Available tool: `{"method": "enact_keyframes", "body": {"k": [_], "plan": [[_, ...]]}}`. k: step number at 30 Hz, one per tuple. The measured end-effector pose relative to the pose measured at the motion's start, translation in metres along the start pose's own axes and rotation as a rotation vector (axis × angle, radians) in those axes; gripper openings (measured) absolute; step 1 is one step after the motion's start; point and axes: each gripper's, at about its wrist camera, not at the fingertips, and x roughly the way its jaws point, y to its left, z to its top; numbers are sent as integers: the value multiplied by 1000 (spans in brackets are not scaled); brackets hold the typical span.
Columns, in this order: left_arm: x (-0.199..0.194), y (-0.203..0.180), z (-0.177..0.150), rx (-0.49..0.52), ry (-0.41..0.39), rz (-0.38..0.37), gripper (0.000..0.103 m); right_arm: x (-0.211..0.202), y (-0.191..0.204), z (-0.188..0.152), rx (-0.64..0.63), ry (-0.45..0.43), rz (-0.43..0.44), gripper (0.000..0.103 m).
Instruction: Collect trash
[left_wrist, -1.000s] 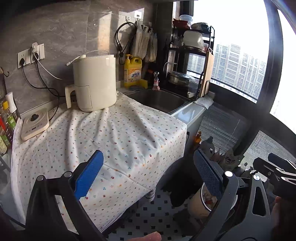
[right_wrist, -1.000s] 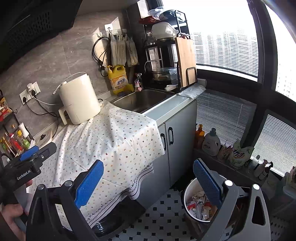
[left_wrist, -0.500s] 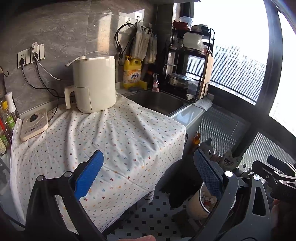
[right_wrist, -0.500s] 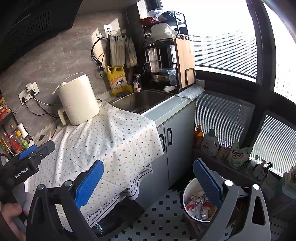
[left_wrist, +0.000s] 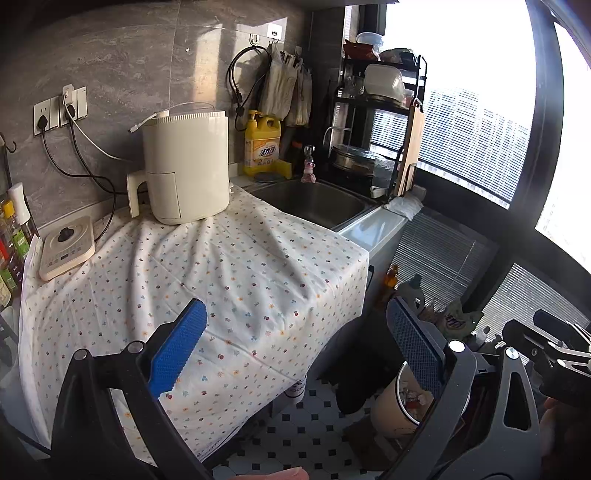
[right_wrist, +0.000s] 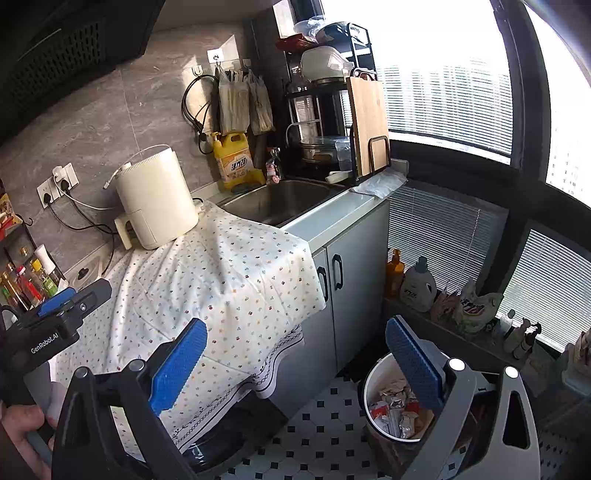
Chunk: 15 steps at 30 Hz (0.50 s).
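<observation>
**A:** How far along does the trash collecting look?

**B:** Near the end, I'd judge. The white bin (right_wrist: 373, 398) on the tiled floor at about 5 o'clock in the right wrist view holds a heap of crumpled wrappers (right_wrist: 393, 408), and I see no loose trash on the floral cloth (left_wrist: 221, 280) covering the counter.

**A:** Are the grippers carrying anything?

**B:** No. The left gripper (left_wrist: 295, 350) has its blue pads spread wide with nothing between them, and it hangs over the near edge of the cloth. The right gripper (right_wrist: 295, 358) is equally spread and bare, its right pad just above the bin's rim.

**A:** What else is on the counter?

**B:** A cream appliance (left_wrist: 184, 166) at 11 o'clock in the left view, a small flat device (left_wrist: 66, 247) at 9 o'clock, and a yellow detergent jug (left_wrist: 263, 146) by the sink (left_wrist: 314, 201) at 12. None reads as trash.

**A:** Anything left, then?

**B:** Possibly scraps hidden under the cloth's overhang or in the sink; I cannot tell from here.
</observation>
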Motion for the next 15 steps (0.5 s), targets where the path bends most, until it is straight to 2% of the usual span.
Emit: {"method": "enact_keyframes", "body": {"k": [15], "plan": [[0,0,-2,-1,2,0,97,-4,-2,0,-3,-2,1,95]]}}
